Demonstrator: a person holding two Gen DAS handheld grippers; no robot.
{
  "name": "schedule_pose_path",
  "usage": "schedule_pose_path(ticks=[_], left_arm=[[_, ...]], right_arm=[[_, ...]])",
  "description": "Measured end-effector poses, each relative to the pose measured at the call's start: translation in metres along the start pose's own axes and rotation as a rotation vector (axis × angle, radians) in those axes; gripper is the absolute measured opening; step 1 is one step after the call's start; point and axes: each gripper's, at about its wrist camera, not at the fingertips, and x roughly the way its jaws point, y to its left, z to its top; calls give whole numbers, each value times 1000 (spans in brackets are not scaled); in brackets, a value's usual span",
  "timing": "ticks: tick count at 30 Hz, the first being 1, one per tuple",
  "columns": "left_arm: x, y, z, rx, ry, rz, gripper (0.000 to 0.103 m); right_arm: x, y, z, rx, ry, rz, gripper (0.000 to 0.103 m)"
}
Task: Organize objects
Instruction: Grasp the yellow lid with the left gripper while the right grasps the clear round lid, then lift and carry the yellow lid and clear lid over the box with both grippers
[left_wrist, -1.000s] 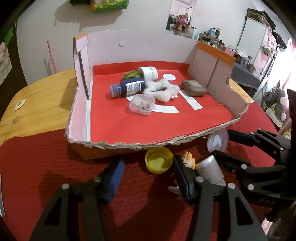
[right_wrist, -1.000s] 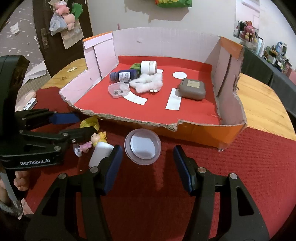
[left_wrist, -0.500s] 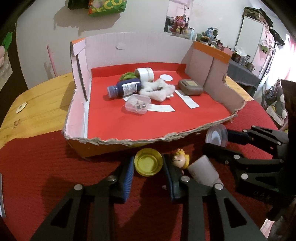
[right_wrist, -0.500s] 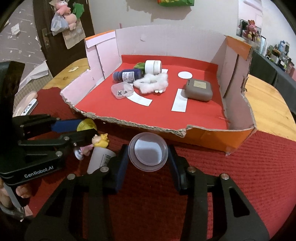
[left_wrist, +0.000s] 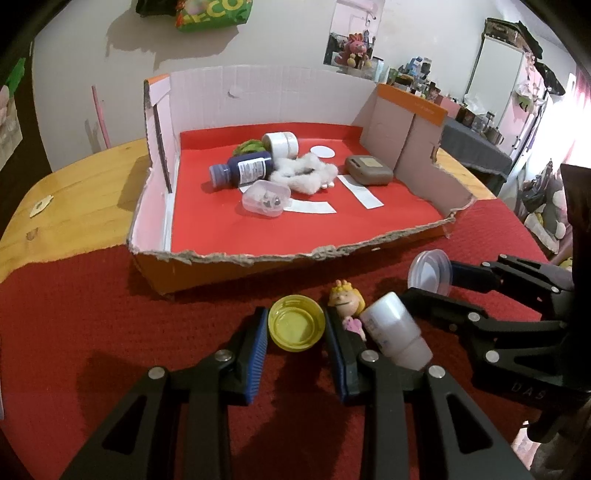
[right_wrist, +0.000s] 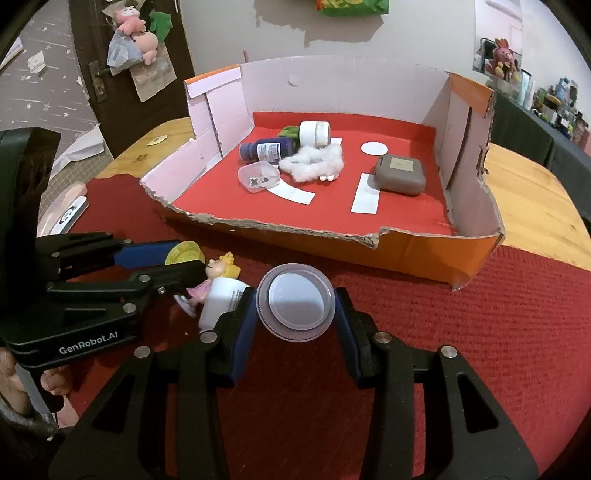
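**Two grippers clamp two lids in front of a half-filled box**

On the red woven cloth, just in front of the torn front edge of a shallow cardboard box lined in red (left_wrist: 373, 107), four loose things sit close together. The left gripper (left_wrist: 296, 330) has just closed, and its blue-padded fingers press on either side of a round yellow plastic lid (left_wrist: 296, 326). The right gripper (right_wrist: 295, 314) has just closed too, clamped on a round clear plastic lid (right_wrist: 295, 302), which sits tilted between its fingers.

Between the two lids lie a small blonde doll figure in pink (left_wrist: 347, 302) and a white plastic bottle on its side (left_wrist: 395, 334), touching each other.

Inside the box, near its back wall, already rest a dark blue bottle (left_wrist: 242, 170), a white jar (left_wrist: 280, 144), white fluffy stuffing (left_wrist: 308, 175), a clear lidded tub (left_wrist: 266, 197) and a grey-brown case (left_wrist: 369, 170).

The sorting looks partly done: both lids are gripped but still outside the box, and the doll and bottle remain untouched.
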Motion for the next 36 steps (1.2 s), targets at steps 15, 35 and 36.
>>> schedule_pose_path(ticks=[15, 35, 36], left_arm=[[-39, -7, 14, 16, -93, -6, 32], [-34, -2, 43, 28, -109, 16, 32], [-33, -2, 44, 29, -109, 18, 32]], right_arm=[[-31, 9, 13, -16, -72, 8, 39], [-32, 4, 33, -20, -88, 25, 39], [-32, 4, 35, -22, -89, 23, 39]])
